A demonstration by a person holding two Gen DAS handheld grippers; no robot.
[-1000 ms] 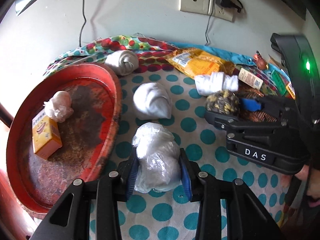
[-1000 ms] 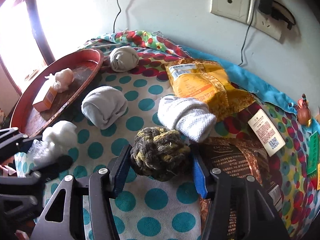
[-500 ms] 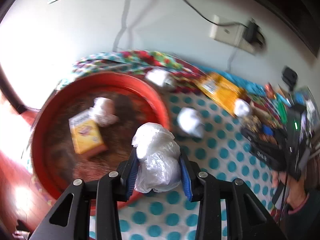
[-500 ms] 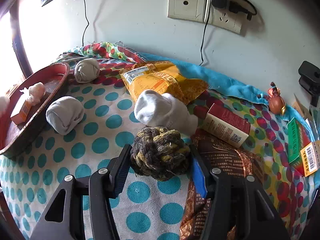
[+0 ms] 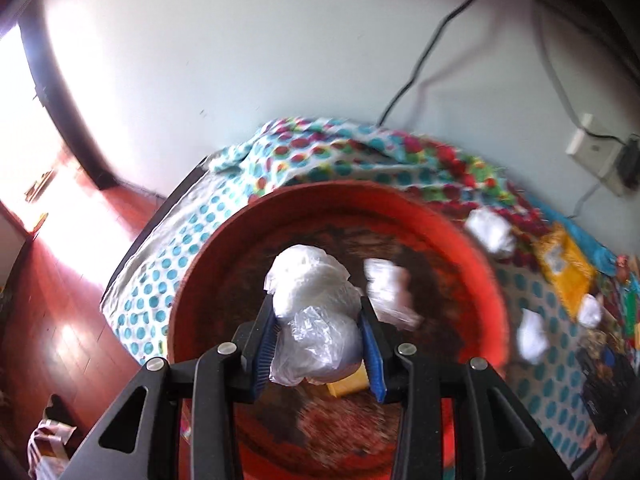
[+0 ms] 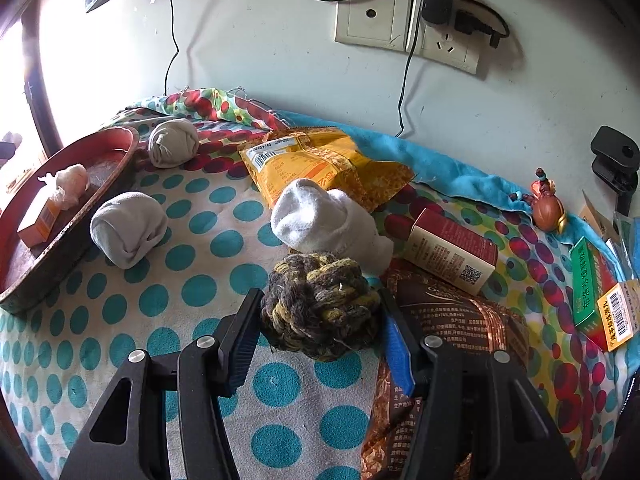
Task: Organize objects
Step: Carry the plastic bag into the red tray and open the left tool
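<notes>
My left gripper (image 5: pixel 318 340) is shut on a white plastic-wrapped bundle (image 5: pixel 316 316) and holds it above the round red tray (image 5: pixel 472 248). The tray holds a yellow box (image 5: pixel 348 386), partly hidden behind the bundle, and a small white wad (image 5: pixel 388 292). My right gripper (image 6: pixel 320 332) is shut on a brown and yellow rope ball (image 6: pixel 320 304) just above the dotted cloth (image 6: pixel 200 288). The tray (image 6: pixel 76 236) also shows at the left of the right wrist view.
Rolled white socks (image 6: pixel 128 228) (image 6: pixel 332 224) (image 6: pixel 174 148), a yellow snack bag (image 6: pixel 320 164), a brown packet (image 6: pixel 452 320), a red and cream box (image 6: pixel 452 252), green boxes (image 6: pixel 592 284) and a small figurine (image 6: pixel 546 204) lie on the cloth. Wall sockets (image 6: pixel 404 20) with cables are behind.
My left gripper has lifted the bundle off the cloth and carried it left over the red tray. My right gripper has kept the rope ball and shifted a little right.
</notes>
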